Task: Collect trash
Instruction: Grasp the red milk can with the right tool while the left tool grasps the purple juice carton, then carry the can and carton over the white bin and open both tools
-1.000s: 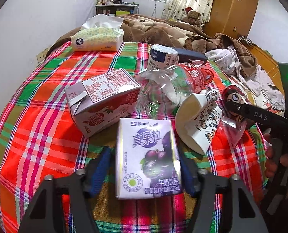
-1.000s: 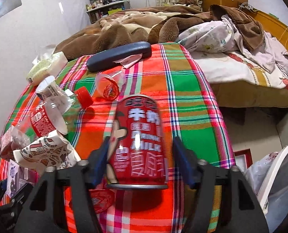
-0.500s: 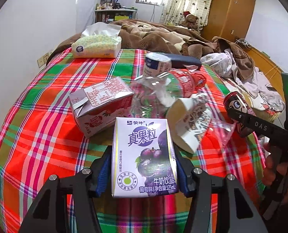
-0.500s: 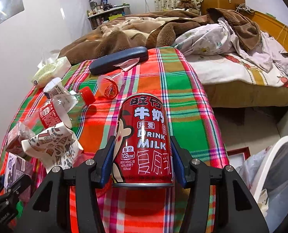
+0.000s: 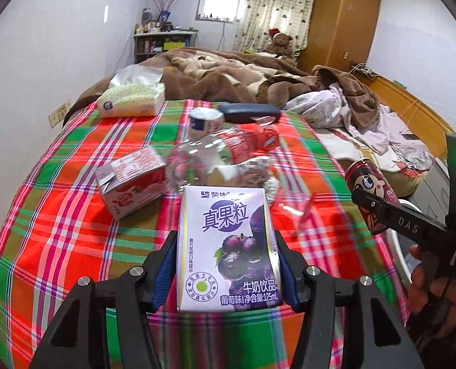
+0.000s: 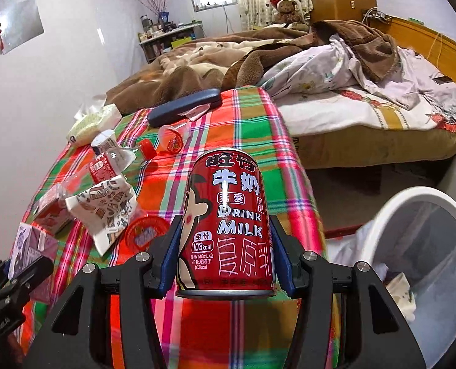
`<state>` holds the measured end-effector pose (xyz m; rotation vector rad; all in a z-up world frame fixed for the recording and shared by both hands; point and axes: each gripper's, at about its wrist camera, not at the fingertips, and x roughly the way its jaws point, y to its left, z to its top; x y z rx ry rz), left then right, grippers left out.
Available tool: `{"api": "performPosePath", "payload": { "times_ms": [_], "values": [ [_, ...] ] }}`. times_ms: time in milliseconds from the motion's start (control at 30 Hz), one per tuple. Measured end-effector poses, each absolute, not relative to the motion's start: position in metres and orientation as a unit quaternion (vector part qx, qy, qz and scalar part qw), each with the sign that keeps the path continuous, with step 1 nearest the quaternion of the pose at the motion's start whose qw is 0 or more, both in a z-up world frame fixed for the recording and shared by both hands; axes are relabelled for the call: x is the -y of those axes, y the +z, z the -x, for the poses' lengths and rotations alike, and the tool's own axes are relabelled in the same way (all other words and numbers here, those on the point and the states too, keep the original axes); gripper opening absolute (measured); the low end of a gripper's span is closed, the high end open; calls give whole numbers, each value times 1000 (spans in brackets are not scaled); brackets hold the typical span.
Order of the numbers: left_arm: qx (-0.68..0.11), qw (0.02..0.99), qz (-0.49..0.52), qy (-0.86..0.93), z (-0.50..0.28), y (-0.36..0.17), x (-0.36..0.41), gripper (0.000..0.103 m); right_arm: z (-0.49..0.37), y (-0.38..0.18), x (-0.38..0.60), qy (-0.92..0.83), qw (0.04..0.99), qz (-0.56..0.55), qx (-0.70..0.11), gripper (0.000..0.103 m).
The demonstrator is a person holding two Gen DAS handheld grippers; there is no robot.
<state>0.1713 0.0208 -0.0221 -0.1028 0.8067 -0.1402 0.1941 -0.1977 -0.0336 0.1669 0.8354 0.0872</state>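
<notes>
Left wrist view: the left gripper (image 5: 225,273) pinches a purple carton (image 5: 228,246) above the plaid cloth (image 5: 74,230), near a red carton (image 5: 129,181) and bottle (image 5: 215,156).

Right wrist view: the right gripper (image 6: 225,261) clamps a red can (image 6: 228,221); a white bin (image 6: 424,264) stands right.

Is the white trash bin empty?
No, the white trash bin already has crumpled trash lying inside it in the right wrist view.

A purple-and-white grape milk carton (image 5: 228,246) and a red milk can (image 6: 228,221) are seen over the red, green and orange plaid cloth (image 5: 68,246); the bin (image 6: 424,246) is white.
</notes>
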Motion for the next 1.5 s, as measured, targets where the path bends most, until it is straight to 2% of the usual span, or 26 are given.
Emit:
{"api": "performPosePath", "payload": {
  "times_ms": [800,1200,1500],
  "values": [
    [-354,913,-22,-200,-139,10,122,57,-116,-8,290,-43,930,-108,-348,54],
    [-356,897,-53,-256,-135,7,194,57,-98,-18,337,-88,923,-127,-352,54],
    [-381,870,-70,-305,-144,-11,249,57,-92,-36,366,-117,907,-126,-383,54]
  ]
}}
